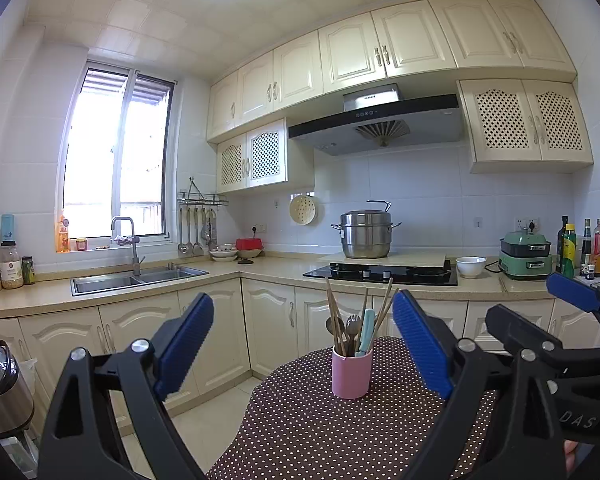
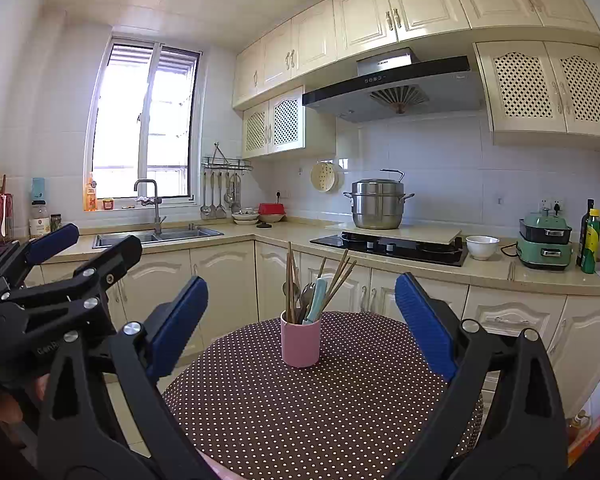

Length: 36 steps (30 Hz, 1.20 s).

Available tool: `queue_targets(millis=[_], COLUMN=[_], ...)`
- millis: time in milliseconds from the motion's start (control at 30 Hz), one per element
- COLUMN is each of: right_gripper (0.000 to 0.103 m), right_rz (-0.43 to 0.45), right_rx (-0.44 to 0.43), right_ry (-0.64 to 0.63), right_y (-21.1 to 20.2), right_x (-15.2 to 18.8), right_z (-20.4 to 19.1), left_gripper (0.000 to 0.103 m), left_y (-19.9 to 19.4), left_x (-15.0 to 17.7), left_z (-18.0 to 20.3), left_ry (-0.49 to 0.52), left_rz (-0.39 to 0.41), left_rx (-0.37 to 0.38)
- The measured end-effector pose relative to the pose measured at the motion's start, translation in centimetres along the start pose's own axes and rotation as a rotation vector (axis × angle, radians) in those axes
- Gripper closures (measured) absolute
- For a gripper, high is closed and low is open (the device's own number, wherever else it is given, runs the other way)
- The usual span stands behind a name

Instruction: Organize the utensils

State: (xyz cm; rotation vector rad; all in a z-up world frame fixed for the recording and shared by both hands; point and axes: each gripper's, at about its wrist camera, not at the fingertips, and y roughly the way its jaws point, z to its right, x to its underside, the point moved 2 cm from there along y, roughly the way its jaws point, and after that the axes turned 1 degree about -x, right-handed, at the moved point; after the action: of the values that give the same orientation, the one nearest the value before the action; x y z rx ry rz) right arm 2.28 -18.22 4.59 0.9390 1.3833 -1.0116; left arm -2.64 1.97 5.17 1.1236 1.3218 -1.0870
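While both tools hover short of the load, we hold the left gripper (image 1: pixel 302 350) and the right gripper (image 2: pixel 300 328) spread wide, empty, touching nothing. Beyond them, on the dotted worktop (image 2: pixel 340 420), stands the pink cup (image 2: pixel 301 342), upright, with the chopsticks (image 2: pixel 290 280), spoons and a pale-handled utensil (image 2: pixel 315 300) already in it. For the next step, we judge it best to approach one handle from above, close on it alone, and avoid tipping the cup.
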Motion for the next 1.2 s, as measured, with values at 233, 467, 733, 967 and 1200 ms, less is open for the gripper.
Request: queue_targets(millis=[233, 467, 733, 967, 1200], right_gripper=[0.01, 0.01, 0.01, 0.01, 0.01], right_rz=[-0.006, -0.009, -0.011, -0.012, -0.015], right_rx=[-0.002, -0.002, -0.001, -0.002, -0.003], right_ry=[0.003, 0.004, 0.007, 0.007, 0.009], right_y=[0.07, 0.08, 0.06, 0.03, 0.02], right_x=[0.24, 0.27, 0.35, 0.43, 0.69], right_z=[0.11, 0.19, 0.3, 0.38, 0.4], left_gripper=[0.014, 0.014, 0.014, 0.014, 0.014], left_y=[-0.12, -0.13, -0.14, -0.16, -0.12], left_x=[0.22, 0.23, 0.28, 0.32, 0.48], left_z=[-0.19, -0.17, -0.24, -0.13, -0.27], left_ry=[0.006, 0.006, 0.007, 0.008, 0.011], left_rz=[-0.004, -0.005, -0.006, -0.008, -0.011], left_rx=[-0.002, -0.002, -0.001, -0.002, -0.004])
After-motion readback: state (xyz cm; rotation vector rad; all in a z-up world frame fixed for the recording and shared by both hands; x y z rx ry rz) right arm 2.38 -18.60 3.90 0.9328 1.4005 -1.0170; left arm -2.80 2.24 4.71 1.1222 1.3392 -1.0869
